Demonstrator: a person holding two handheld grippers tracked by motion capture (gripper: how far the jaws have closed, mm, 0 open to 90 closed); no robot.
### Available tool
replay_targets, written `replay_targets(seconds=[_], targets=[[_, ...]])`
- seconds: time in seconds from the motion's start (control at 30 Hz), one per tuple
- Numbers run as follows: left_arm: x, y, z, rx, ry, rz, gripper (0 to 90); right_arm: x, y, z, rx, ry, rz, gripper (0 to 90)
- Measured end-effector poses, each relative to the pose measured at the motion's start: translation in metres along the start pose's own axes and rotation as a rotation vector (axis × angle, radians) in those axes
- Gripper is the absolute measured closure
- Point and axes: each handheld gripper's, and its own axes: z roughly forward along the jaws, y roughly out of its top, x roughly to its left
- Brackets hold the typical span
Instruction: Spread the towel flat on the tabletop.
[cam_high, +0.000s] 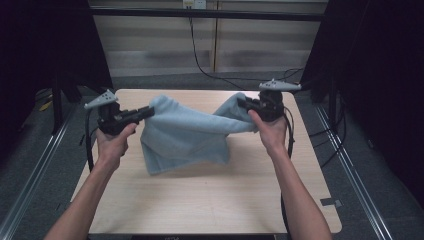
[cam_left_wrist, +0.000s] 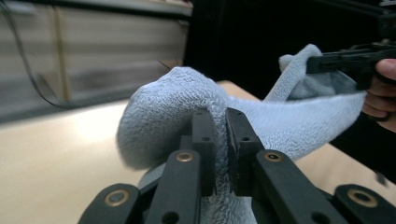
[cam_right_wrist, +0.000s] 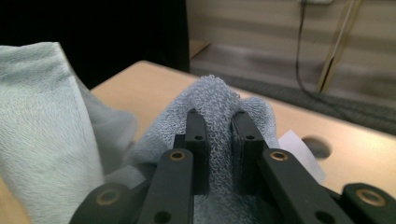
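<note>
Pale blue terry towel (cam_high: 185, 135) held above the wooden table (cam_high: 210, 200), each corner pinched: left gripper (cam_high: 145, 112) and right gripper (cam_high: 243, 103) both clamp cloth. No legible writing.

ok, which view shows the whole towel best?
High view: the towel hangs full-width between both hand-held grippers above the table. The left gripper view shows one pinched corner plus the span; the right gripper view shows just the other pinched corner.

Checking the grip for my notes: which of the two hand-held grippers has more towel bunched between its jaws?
The right hand-held gripper: a thick fold of the light blue towel fills its gap, while the left hand-held gripper pinches a thinner layer.
</note>
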Motion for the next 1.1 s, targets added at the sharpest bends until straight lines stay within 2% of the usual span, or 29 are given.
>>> replay_targets(seconds=[0.03, 0.07, 0.1, 0.13, 0.17, 0.2, 0.23, 0.27, 0.33, 0.37, 0.4, 0.43, 0.47, 0.5, 0.53, 0.57, 0.6, 0.63, 0.67, 0.7, 0.73, 0.8, 0.83, 0.9, 0.93, 0.97, 1.03, 1.07, 1.1], targets=[[0.000, 0.000, 0.000, 0.000, 0.000, 0.000, 83.9, 0.000, 0.000, 0.000, 0.000, 0.000, 0.000, 79.9], [-0.002, 0.014, -0.005, -0.029, 0.024, 0.030, 83.9, -0.003, 0.018, -0.004, -0.034, -0.021, -0.004, 79.9], [-0.002, 0.014, -0.005, -0.029, 0.024, 0.030, 83.9, -0.005, 0.026, -0.006, -0.056, -0.025, 0.000, 79.9], [-0.002, 0.024, -0.011, -0.066, 0.028, 0.021, 83.9, -0.007, 0.036, -0.009, -0.070, -0.032, 0.006, 79.9], [-0.004, 0.027, -0.013, -0.083, 0.040, 0.038, 83.9, -0.007, 0.042, -0.011, -0.077, -0.041, -0.003, 79.9], [-0.004, 0.027, -0.013, -0.083, 0.040, 0.038, 83.8, -0.007, 0.042, -0.011, -0.077, -0.041, -0.003, 79.9], [-0.006, 0.024, -0.019, -0.103, 0.027, 0.049, 83.8, -0.006, 0.051, -0.019, -0.120, -0.045, -0.010, 80.0], [-0.006, 0.024, -0.019, -0.103, 0.027, 0.049, 83.8, -0.005, 0.050, -0.021, -0.128, -0.038, -0.011, 79.9], [-0.009, 0.011, -0.020, -0.064, 0.037, 0.090, 83.8, -0.004, 0.045, -0.023, -0.129, -0.033, -0.025, 80.0], [-0.009, -0.012, -0.020, -0.028, 0.027, 0.081, 83.7, 0.000, 0.022, -0.022, -0.066, -0.034, -0.052, 80.0], [-0.008, -0.027, -0.020, -0.004, 0.010, 0.064, 83.7, 0.002, 0.011, -0.022, -0.044, -0.033, -0.062, 80.0], [-0.008, -0.027, -0.020, -0.004, 0.010, 0.064, 83.7, 0.002, 0.011, -0.022, -0.044, -0.033, -0.062, 80.0], [-0.007, -0.056, -0.019, 0.048, -0.001, 0.038, 83.7, 0.004, -0.023, -0.018, 0.021, -0.025, -0.072, 80.0], [-0.007, -0.056, -0.019, 0.048, -0.001, 0.038, 83.6, 0.004, -0.023, -0.018, 0.021, -0.025, -0.072, 80.0], [-0.009, -0.083, -0.019, 0.115, -0.016, 0.043, 83.6, 0.004, -0.062, -0.012, 0.099, 0.003, -0.045, 80.0], [-0.009, -0.083, -0.019, 0.115, -0.016, 0.043, 83.6, 0.004, -0.062, -0.012, 0.099, 0.003, -0.045, 80.0], [-0.011, -0.095, -0.022, 0.154, -0.027, 0.050, 83.6, 0.005, -0.073, -0.012, 0.116, 0.005, -0.048, 79.9], [-0.011, -0.103, -0.025, 0.170, -0.036, 0.049, 83.4, 0.008, -0.090, -0.011, 0.148, 0.021, -0.049, 79.8], [-0.011, -0.115, -0.032, 0.206, -0.059, 0.032, 83.0, 0.015, -0.109, -0.013, 0.198, 0.032, -0.085, 78.8], [-0.011, -0.115, -0.032, 0.206, -0.059, 0.032, 82.9, 0.015, -0.109, -0.013, 0.198, 0.032, -0.085, 78.8], [-0.012, -0.120, -0.036, 0.217, -0.060, 0.027, 82.9, 0.018, -0.117, -0.015, 0.217, 0.049, -0.104, 78.0], [-0.015, -0.131, -0.043, 0.249, -0.079, 0.027, 82.5, 0.024, -0.128, -0.021, 0.237, 0.081, -0.103, 76.2], [-0.019, -0.140, -0.047, 0.266, -0.094, 0.018, 81.4, 0.030, -0.140, -0.027, 0.251, 0.110, -0.093, 72.1], [-0.022, -0.150, -0.051, 0.277, -0.110, 0.002, 78.8, 0.034, -0.149, -0.030, 0.273, 0.126, -0.085, 65.2], [-0.022, -0.150, -0.051, 0.277, -0.110, 0.002, 75.1, 0.034, -0.149, -0.030, 0.273, 0.126, -0.085, 65.2], [-0.025, -0.152, -0.055, 0.270, -0.125, -0.002, 70.2, 0.038, -0.154, -0.040, 0.261, 0.146, -0.075, 54.9], [-0.028, -0.147, -0.059, 0.245, -0.108, 0.008, 63.3, 0.039, -0.153, -0.052, 0.213, 0.164, -0.076, 50.0], [-0.028, -0.147, -0.059, 0.245, -0.108, 0.008, 60.3, 0.039, -0.153, -0.052, 0.213, 0.164, -0.076, 50.0], [-0.029, -0.142, -0.061, 0.223, -0.080, 0.028, 60.3, 0.040, -0.151, -0.059, 0.193, 0.138, -0.105, 47.2]])
